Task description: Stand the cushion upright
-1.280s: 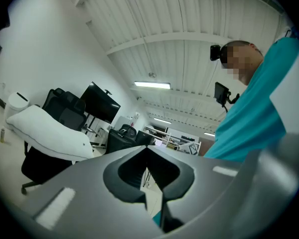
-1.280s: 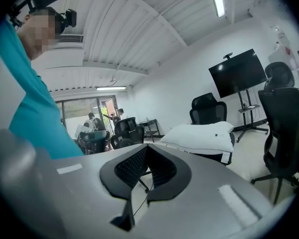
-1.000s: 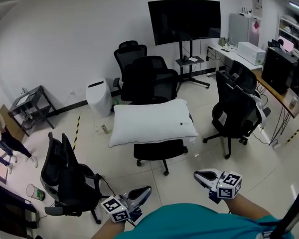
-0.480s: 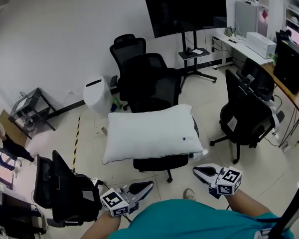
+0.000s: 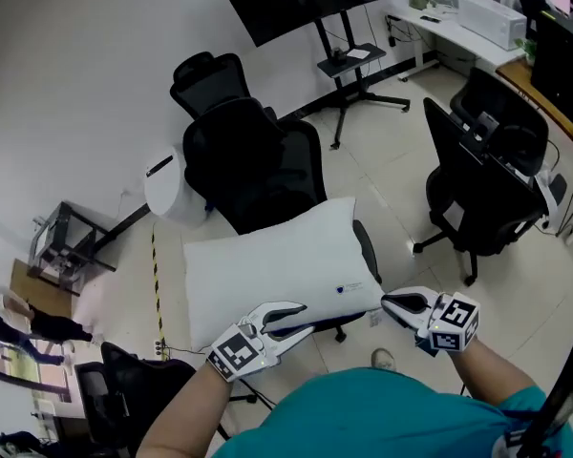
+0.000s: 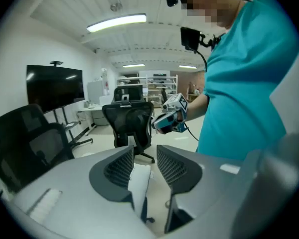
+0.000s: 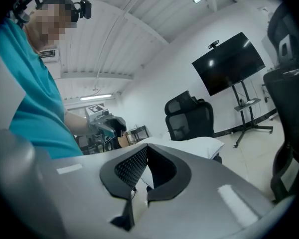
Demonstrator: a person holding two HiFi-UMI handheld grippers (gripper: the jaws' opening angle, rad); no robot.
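A white cushion (image 5: 272,260) lies flat on the seat of a black office chair (image 5: 253,160). My left gripper (image 5: 288,315) is at the cushion's near edge. Its jaws are opening, and the cushion's edge (image 6: 138,180) shows in the gap between the pads without being pressed. In the left gripper view the gripper (image 6: 145,152) points along that edge towards the right one. My right gripper (image 5: 393,301) is at the cushion's near right corner, its tips closed together. In the right gripper view the gripper (image 7: 147,148) has the cushion (image 7: 199,144) just beyond its tips.
A second black chair (image 5: 487,184) stands to the right and a third (image 5: 115,389) at the lower left. Behind the cushion's chair are a white bin (image 5: 162,184), a screen on a wheeled stand (image 5: 349,60) and a desk (image 5: 458,27) at the back right.
Both grippers have travelled forward from near the person's body to the cushion's near edge. The left gripper has rolled over and its jaws have parted.
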